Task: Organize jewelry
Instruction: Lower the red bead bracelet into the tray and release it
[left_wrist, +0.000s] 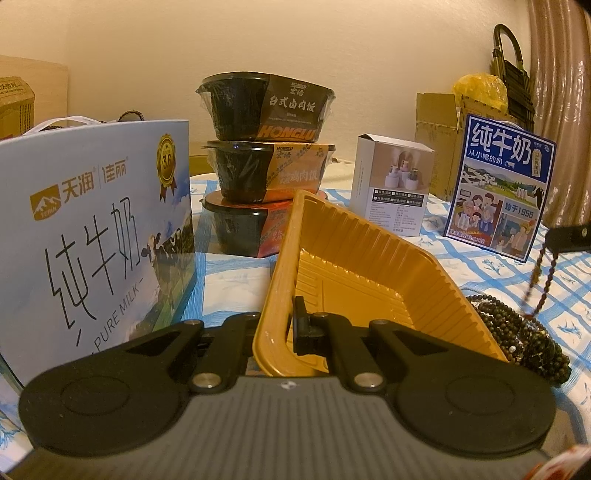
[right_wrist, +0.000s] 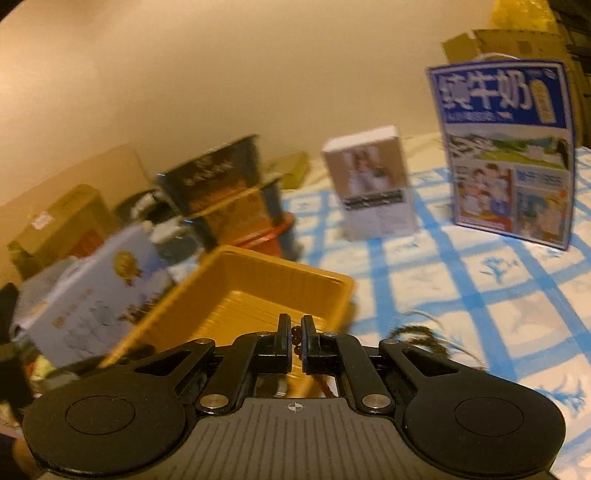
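Left claw (left_wrist: 275, 334) pinches the bare gold tray's (left_wrist: 354, 266) rim; right claw (right_wrist: 294, 341) pinches a bead strand (right_wrist: 295, 334)

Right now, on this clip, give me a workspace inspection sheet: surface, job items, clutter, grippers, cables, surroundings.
Surface: blue-checked tablecloth.
Job's things: yellow tray tilted, empty; dark bead pile on the cloth beside it; bead strand hanging.
Clutter: big milk carton, three stacked food bowls, white box, blue milk box.
Grippers: left gripper shut on the tray's rim; right gripper shut on the strand.
Cables: nothing seen.
Surroundings: cream wall, cardboard boxes, curtain.
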